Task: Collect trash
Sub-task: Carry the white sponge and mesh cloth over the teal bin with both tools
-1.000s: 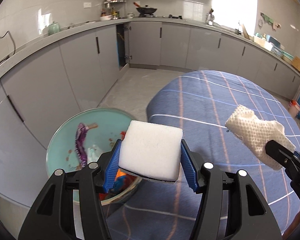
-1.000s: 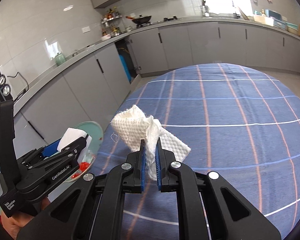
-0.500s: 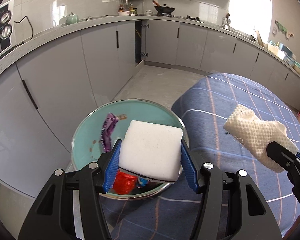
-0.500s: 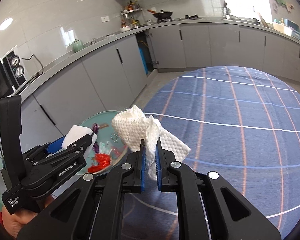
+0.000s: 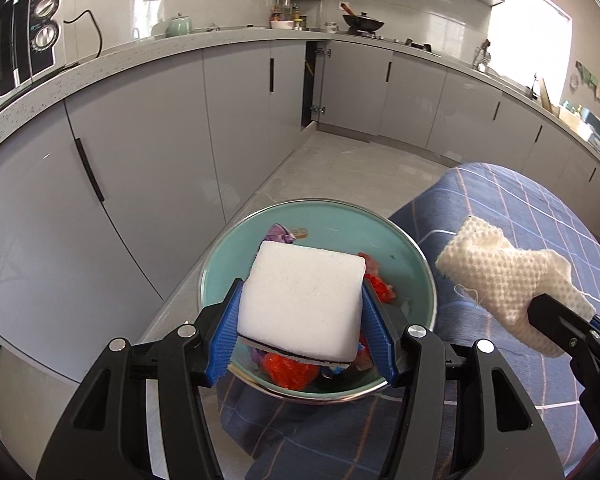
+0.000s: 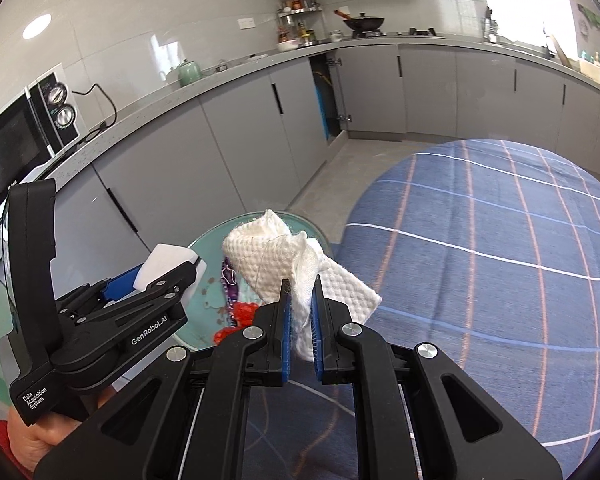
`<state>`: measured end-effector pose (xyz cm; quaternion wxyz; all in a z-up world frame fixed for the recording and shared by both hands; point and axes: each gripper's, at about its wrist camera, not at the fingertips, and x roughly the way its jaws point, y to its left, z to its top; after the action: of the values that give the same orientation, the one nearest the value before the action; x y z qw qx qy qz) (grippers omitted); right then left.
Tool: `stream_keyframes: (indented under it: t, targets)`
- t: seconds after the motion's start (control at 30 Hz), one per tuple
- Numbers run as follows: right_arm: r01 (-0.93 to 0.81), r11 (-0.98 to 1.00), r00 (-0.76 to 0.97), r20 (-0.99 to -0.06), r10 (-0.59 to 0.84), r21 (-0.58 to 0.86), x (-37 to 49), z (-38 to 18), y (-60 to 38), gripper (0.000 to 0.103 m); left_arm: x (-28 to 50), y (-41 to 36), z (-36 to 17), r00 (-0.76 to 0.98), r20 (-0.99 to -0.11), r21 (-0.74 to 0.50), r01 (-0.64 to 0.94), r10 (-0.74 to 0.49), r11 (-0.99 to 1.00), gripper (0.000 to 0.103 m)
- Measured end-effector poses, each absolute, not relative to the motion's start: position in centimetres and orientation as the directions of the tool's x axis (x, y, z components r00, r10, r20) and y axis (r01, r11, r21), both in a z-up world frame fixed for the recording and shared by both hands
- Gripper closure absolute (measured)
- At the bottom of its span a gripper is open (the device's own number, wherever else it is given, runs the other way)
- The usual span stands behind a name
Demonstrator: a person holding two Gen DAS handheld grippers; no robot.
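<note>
**— Any writing you can read?**

On the side of my left tongs (image 6: 172, 276), seen from my right wrist, white letters spell "GenRobot.AI", and lower on the handle, "Data Acquisition System". I find no other words; the microwave oven (image 6: 16, 148) up and to the left of both tongs shows only two round dials.

**— What are the tongs doing?**

My left tongs (image 5: 300, 320) are clenched on a white rectangular foam sponge block (image 5: 302, 300), one blue ribbed pad against each of its short sides. My right tongs (image 6: 300, 308) are clamped almost fully together on a bunched white waffle-weave cloth (image 6: 276, 256), which sticks up and forward past the tips.

**— And the containers?**

One: a round mint-green bowl with a metal rim (image 5: 416, 248), directly beneath and ahead of my left tongs, so the sponge hangs over its middle. It sits on the blue checked cloth with white and orange lines covering the counter (image 6: 500, 240). Inside lie a crumpled purple wrapper (image 5: 278, 234) at the far side and red crinkled wrappers (image 5: 288, 370) nearer my tongs; other scraps are partly hidden under the sponge.

**— Where is the cloth relative to the bowl?**

Off to the right of my left tongs, above the bowl's right edge where it meets the checked cloth.
</note>
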<state>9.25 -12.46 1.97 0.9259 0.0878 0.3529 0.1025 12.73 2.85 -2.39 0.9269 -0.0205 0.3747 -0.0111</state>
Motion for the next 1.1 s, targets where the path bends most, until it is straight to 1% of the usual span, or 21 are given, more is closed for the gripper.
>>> stream_keyframes:
  t: [0.57, 1.1]
  targets:
    - [-0.175, 0.955, 0.721, -0.629, 0.290, 0.240, 11.8, 2.1, -8.7, 0.093, 14.3, 5.5, -2.7, 0.717, -0.697, -0.060, -0.040, -0.013, 0.997, 0.047]
    - [-0.127, 0.957, 0.720, -0.639, 0.270, 0.261, 14.3, 1.2, -9.2, 0.093, 17.4, 4.9, -3.0, 0.708, -0.706, -0.057, -0.022, -0.025, 0.998, 0.047]
